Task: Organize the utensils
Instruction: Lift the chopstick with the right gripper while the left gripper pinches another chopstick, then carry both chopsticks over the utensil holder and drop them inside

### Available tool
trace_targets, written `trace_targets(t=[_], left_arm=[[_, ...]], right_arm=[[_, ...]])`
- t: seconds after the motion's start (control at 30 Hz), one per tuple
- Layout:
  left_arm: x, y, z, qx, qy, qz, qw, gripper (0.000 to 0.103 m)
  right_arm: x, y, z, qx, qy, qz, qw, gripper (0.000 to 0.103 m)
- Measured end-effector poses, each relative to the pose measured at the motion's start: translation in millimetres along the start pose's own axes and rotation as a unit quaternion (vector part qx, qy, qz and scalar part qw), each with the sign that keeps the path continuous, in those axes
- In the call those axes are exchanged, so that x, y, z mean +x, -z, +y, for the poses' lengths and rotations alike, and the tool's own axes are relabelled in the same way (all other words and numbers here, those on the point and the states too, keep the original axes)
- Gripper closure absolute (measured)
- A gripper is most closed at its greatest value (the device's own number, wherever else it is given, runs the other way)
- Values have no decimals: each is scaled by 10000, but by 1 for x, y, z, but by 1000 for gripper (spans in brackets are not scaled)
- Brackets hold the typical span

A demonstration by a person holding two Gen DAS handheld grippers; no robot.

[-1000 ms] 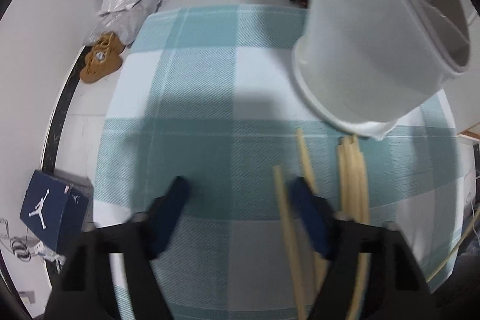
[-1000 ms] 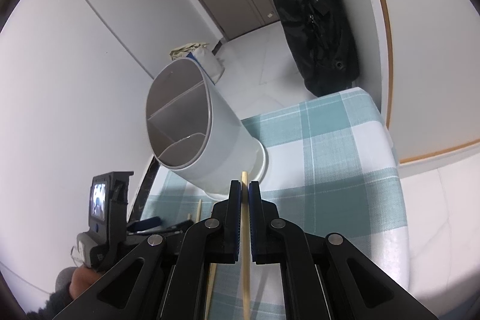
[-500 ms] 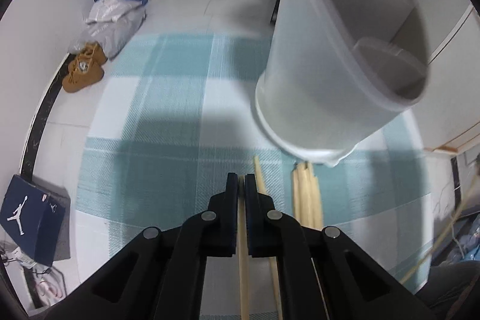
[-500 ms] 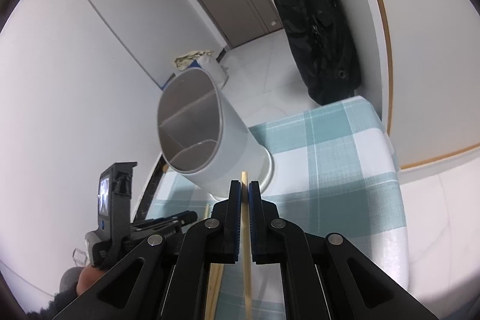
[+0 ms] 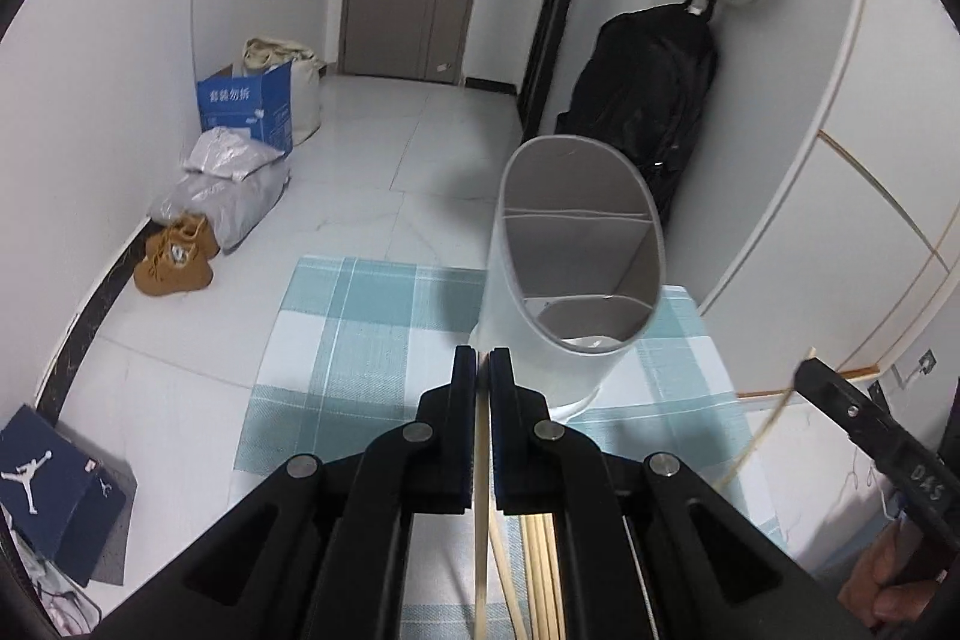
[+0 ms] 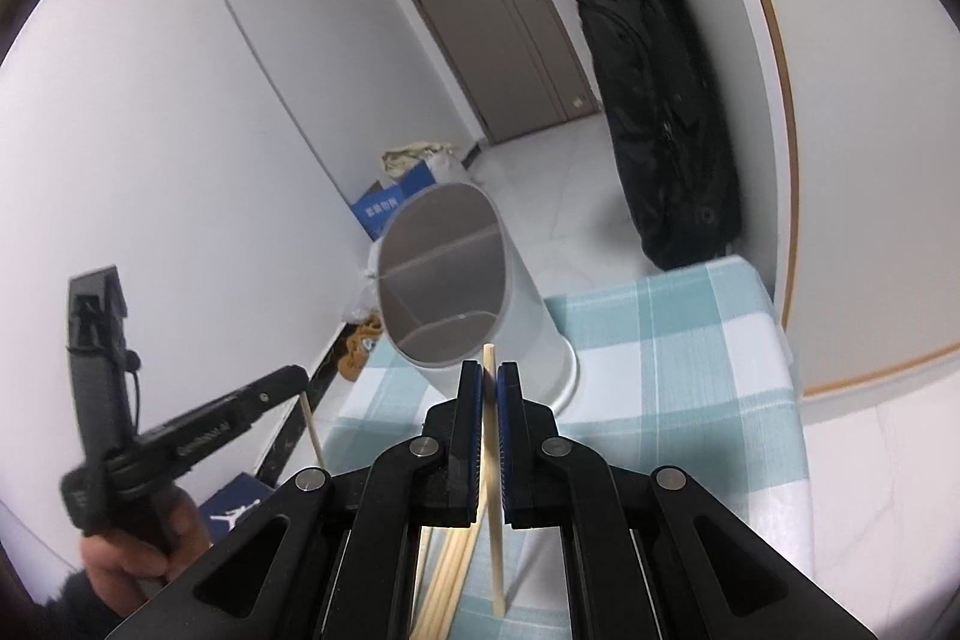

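Note:
A white divided utensil holder (image 5: 576,268) stands on the teal checked tablecloth (image 5: 360,328); it also shows in the right wrist view (image 6: 468,292). My left gripper (image 5: 482,364) is shut on one wooden chopstick (image 5: 480,520), lifted above the table, just left of the holder. My right gripper (image 6: 491,376) is shut on another chopstick (image 6: 493,490), held upright before the holder's mouth. Several loose chopsticks (image 5: 540,580) lie on the cloth below both grippers. The left gripper and its chopstick also show in the right wrist view (image 6: 312,427).
The table edge drops to a tiled floor on the left, with brown shoes (image 5: 174,256), a blue box (image 5: 246,106) and a navy shoebox (image 5: 54,484). A black bag (image 5: 648,112) hangs by the wall behind the holder.
My left gripper has shut on a chopstick and lifted it off the cloth, tilting up. My right gripper with its chopstick has also risen.

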State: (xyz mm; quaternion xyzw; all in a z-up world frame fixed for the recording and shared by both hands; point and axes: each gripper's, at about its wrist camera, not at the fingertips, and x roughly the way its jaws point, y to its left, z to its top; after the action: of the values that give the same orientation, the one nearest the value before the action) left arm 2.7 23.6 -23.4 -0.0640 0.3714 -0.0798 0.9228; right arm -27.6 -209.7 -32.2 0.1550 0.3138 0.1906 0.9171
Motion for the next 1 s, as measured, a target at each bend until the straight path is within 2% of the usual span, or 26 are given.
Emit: trace_targets(t=[0.2,0.6,0.73,1.0], left_arm=[[-2,-3,0,89,42,43,9999,103],[-42,-15,-19,266,230,-274,9990,103],[-46,-26,-18,174,294,-276,9990,103],[-60,-70,-19,42,453,-620,9970,103]], right_arm=[[-10,4,20,-467,69,-261,9985,99],[-17,-2,37,-499,-96,-462,9976,99],[-20,-13,43,-459,-160,-507,9975,99],[-28,-55,47,-318,-306,-599,9972,99]])
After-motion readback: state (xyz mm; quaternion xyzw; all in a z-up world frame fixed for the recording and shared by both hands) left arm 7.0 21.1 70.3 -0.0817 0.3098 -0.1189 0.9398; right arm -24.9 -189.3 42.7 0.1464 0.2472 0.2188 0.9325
